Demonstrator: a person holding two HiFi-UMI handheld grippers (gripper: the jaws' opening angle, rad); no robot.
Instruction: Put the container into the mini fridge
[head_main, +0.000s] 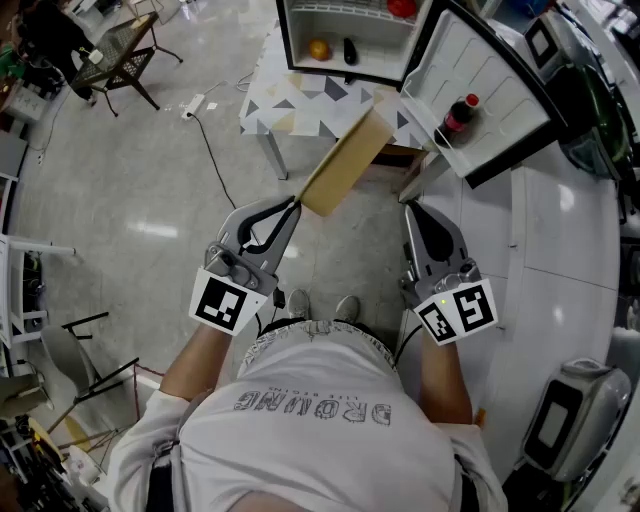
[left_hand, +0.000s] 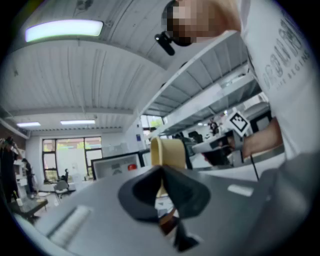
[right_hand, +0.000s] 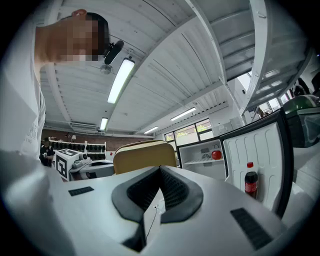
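A flat tan container (head_main: 347, 160) is held tilted in the air, my left gripper (head_main: 297, 203) shut on its near edge. In the left gripper view the container (left_hand: 170, 151) rises just beyond the closed jaws (left_hand: 161, 167). Ahead, the mini fridge (head_main: 283, 30) stands open on a patterned table (head_main: 290, 100), its door (head_main: 490, 100) swung to the right. My right gripper (head_main: 410, 207) is shut on nothing, below the door's lower corner. The right gripper view shows the container (right_hand: 145, 156) to the left and the fridge (right_hand: 200, 155) beyond.
An orange (head_main: 318, 48), a dark item (head_main: 350, 50) and a red item (head_main: 401, 8) lie inside the fridge. A cola bottle (head_main: 459, 114) stands in the door shelf. A white counter (head_main: 560, 230) with an appliance (head_main: 565, 420) runs along the right. A cable and power strip (head_main: 195, 103) lie on the floor.
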